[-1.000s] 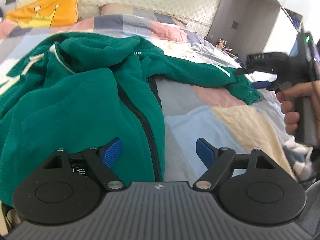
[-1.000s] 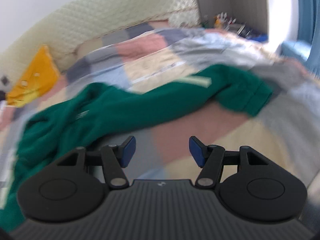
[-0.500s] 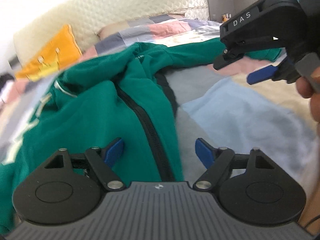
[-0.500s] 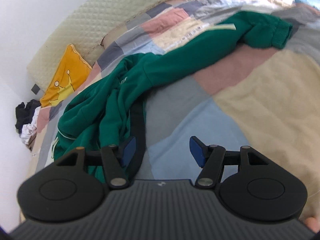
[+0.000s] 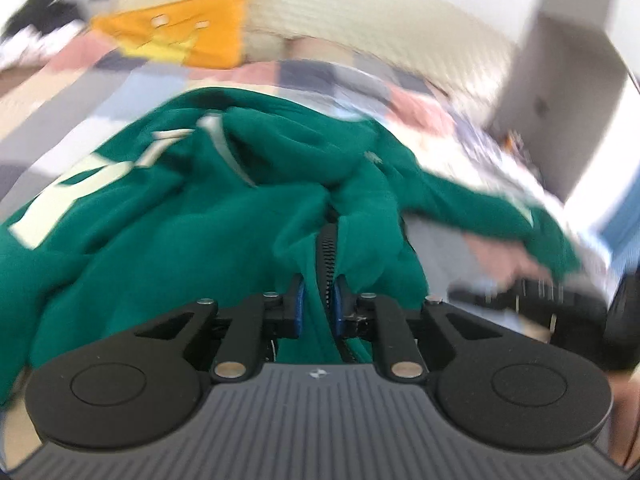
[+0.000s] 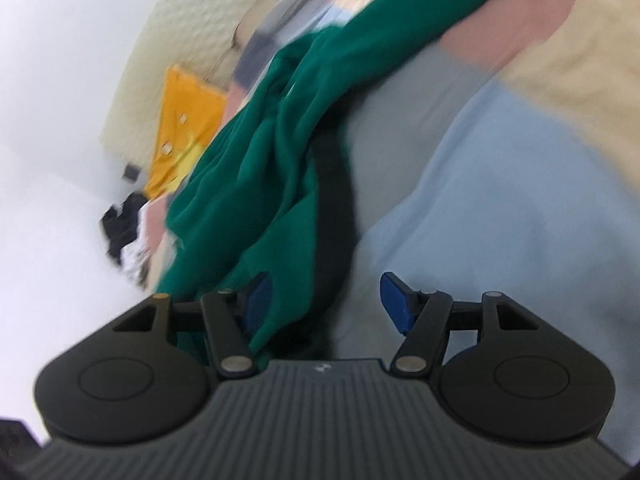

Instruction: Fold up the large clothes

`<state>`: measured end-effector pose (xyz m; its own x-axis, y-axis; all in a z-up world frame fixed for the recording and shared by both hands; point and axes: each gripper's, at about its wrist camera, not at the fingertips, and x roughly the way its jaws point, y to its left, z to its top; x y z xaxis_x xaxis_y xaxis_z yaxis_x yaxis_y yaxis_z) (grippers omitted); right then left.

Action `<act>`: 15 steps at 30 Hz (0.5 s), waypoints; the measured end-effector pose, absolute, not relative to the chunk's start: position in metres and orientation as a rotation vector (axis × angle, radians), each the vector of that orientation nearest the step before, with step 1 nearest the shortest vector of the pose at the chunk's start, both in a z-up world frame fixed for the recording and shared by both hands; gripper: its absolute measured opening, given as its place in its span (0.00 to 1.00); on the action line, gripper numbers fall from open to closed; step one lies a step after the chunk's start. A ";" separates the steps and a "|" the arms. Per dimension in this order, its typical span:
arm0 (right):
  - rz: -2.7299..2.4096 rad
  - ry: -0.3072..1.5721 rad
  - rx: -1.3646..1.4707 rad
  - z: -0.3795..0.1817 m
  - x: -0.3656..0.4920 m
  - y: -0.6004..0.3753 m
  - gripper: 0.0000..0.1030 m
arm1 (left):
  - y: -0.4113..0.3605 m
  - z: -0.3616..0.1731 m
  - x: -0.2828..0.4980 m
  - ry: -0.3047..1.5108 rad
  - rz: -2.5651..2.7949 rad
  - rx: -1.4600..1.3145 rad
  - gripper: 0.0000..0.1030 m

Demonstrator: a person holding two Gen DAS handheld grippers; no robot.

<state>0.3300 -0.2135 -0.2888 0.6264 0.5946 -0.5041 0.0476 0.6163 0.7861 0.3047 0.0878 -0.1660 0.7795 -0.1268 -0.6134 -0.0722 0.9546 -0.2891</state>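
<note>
A green zip-up jacket (image 5: 192, 232) with white lettering lies crumpled on the patchwork bedspread (image 5: 120, 92). My left gripper (image 5: 318, 306) is shut on the jacket's front edge by the black zipper (image 5: 327, 256). My right gripper (image 6: 326, 304) is open, low over the bed, with the jacket's hem (image 6: 288, 264) between its jaws near the left pad. The jacket (image 6: 320, 92) stretches away with one sleeve to the upper right. The right gripper shows blurred at the right edge of the left wrist view (image 5: 560, 300).
An orange crown pillow (image 5: 180, 36) leans on the quilted headboard (image 5: 360, 12). A grey cabinet (image 5: 560, 92) stands at the right of the bed. Dark clothes (image 6: 124, 220) lie off the bed's far side. Both views are motion-blurred.
My left gripper has closed on the jacket's zipper edge; it was open before. My right gripper has dropped and tilted toward the jacket's hem and stays open.
</note>
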 end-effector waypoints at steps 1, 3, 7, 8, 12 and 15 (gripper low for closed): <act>0.387 0.865 0.867 -0.291 0.331 -0.207 0.61 | 0.100 -0.165 0.305 0.674 -0.007 -0.340 0.15; 0.425 0.894 0.862 -0.296 0.332 -0.196 0.61 | 0.124 -0.165 0.311 0.673 0.034 -0.427 0.15; 0.471 0.941 0.825 -0.303 0.334 -0.182 0.55 | 0.154 -0.173 0.317 0.692 0.069 -0.547 0.15; 0.487 0.943 0.817 -0.303 0.335 -0.179 0.55 | 0.157 -0.174 0.319 0.695 0.077 -0.554 0.15; 0.539 0.952 0.785 -0.305 0.339 -0.169 0.56 | 0.160 -0.178 0.323 0.696 0.079 -0.549 0.15; 0.589 0.982 0.726 -0.308 0.344 -0.158 0.55 | 0.159 -0.180 0.318 0.694 0.079 -0.551 0.16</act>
<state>0.3439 -0.1578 -0.3078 0.4392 0.7293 -0.5246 -0.1190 0.6261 0.7706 0.3179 0.1593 -0.1801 0.7718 -0.1095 -0.6264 -0.2481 0.8552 -0.4552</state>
